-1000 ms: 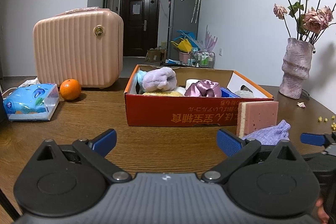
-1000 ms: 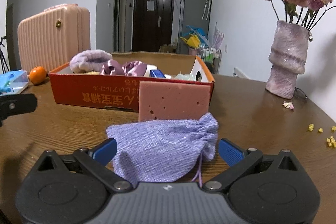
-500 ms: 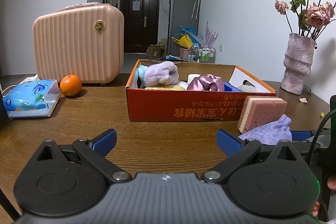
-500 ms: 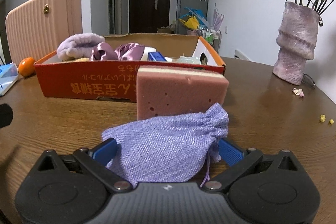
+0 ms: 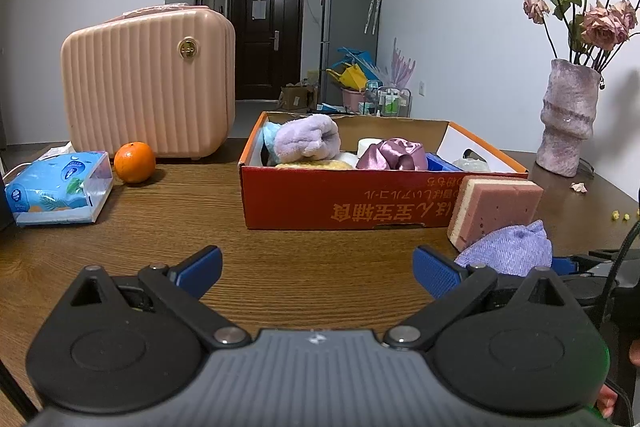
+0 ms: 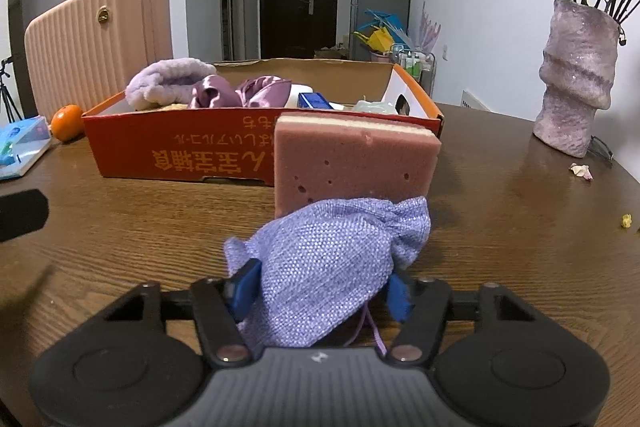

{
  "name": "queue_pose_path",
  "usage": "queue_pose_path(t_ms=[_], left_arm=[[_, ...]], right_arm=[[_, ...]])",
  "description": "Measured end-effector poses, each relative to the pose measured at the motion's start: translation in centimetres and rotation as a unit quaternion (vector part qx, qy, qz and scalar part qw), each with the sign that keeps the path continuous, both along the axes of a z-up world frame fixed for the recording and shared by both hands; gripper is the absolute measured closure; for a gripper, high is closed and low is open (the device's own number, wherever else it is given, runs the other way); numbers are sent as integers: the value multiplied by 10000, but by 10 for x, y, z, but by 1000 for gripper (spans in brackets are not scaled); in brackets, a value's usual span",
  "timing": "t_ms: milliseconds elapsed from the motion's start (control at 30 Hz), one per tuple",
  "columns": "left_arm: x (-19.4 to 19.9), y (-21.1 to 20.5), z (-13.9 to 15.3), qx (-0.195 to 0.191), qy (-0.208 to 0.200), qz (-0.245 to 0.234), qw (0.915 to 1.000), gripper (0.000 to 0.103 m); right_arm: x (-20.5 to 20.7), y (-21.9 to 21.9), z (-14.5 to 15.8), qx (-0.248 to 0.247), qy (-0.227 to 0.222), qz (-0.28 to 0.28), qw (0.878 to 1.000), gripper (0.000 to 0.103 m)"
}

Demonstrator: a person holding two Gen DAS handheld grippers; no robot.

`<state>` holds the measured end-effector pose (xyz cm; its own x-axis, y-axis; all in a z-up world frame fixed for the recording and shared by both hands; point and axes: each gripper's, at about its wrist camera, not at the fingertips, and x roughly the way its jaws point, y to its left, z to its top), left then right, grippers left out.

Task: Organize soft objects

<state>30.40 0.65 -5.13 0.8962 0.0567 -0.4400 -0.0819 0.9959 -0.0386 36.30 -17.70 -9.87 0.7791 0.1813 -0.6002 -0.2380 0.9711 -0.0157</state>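
Note:
My right gripper point(image 6: 320, 293) is shut on a lavender drawstring pouch point(image 6: 332, 259), its blue pads pressing both sides; the pouch also shows in the left wrist view point(image 5: 508, 247). Just behind the pouch a pink sponge point(image 6: 356, 163) stands on edge against a red cardboard box point(image 6: 180, 155). The box holds a fluffy lilac cloth point(image 6: 168, 83), a shiny purple scrunchie point(image 6: 240, 91) and other small items. My left gripper point(image 5: 318, 269) is open and empty over the wooden table, in front of the box point(image 5: 340, 203).
A pink ribbed case point(image 5: 148, 83), an orange point(image 5: 134, 157) and a tissue pack point(image 5: 60, 187) stand left of the box. A vase point(image 6: 576, 75) of dried roses stands at the right. Petals and yellow crumbs point(image 6: 626, 221) lie on the table point(image 6: 120, 235).
My right gripper has closed its fingers onto the pouch, bunching it up. The left gripper has stayed open and shifted only slightly.

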Motion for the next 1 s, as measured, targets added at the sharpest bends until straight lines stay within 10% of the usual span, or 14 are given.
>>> queue_pose_path(t_ms=[300, 1000], left_arm=[[2, 0, -2, 11, 54, 4, 10000, 0], [2, -3, -4, 97, 31, 86, 9999, 0]], right_arm=[[-12, -2, 5, 48, -178, 66, 9998, 62], [-42, -53, 26, 411, -705, -303, 9962, 64]])
